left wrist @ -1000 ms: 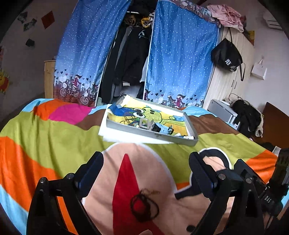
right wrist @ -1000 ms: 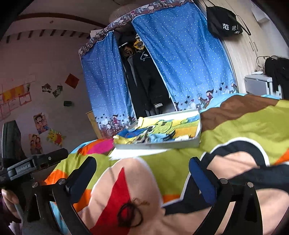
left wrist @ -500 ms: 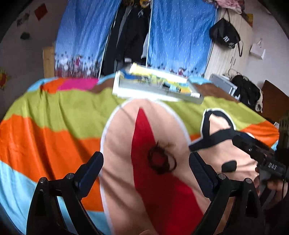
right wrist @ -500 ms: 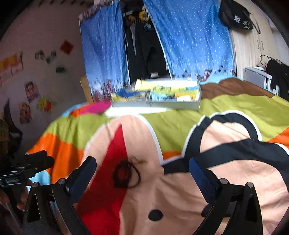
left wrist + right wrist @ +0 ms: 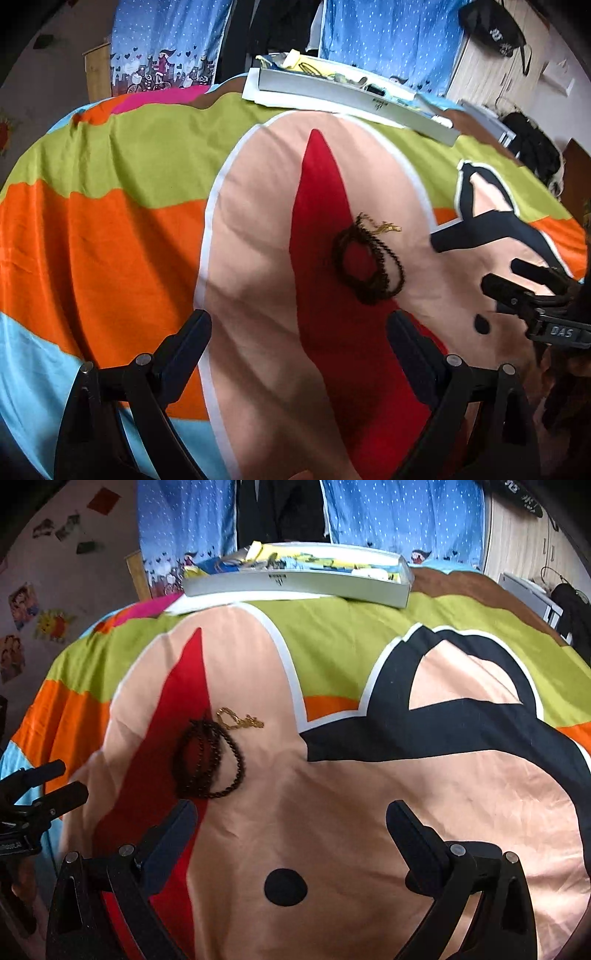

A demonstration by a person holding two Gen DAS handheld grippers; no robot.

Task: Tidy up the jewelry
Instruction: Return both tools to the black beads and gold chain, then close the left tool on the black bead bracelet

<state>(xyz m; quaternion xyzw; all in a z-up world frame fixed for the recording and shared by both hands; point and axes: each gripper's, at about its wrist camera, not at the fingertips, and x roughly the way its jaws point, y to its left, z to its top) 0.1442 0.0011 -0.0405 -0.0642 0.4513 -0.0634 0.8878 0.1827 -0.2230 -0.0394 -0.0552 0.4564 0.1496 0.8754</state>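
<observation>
The bead loop (image 5: 208, 758) lies mid-bed (image 5: 332, 775), a small chain (image 5: 240, 720) touching its far edge; the tray (image 5: 295, 581) (holding small items) sits behind, well apart.

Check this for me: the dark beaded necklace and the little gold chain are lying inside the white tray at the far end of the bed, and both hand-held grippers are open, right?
Not quite. The right wrist view shows the dark beaded necklace and gold chain lying on the bedspread, well short of the white tray. The rest holds: the left hand-held gripper and right hand-held gripper are both open.

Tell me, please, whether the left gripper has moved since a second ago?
Yes. The left gripper has tipped down toward the bedspread: the grey tray now sits much higher in its view.
</observation>
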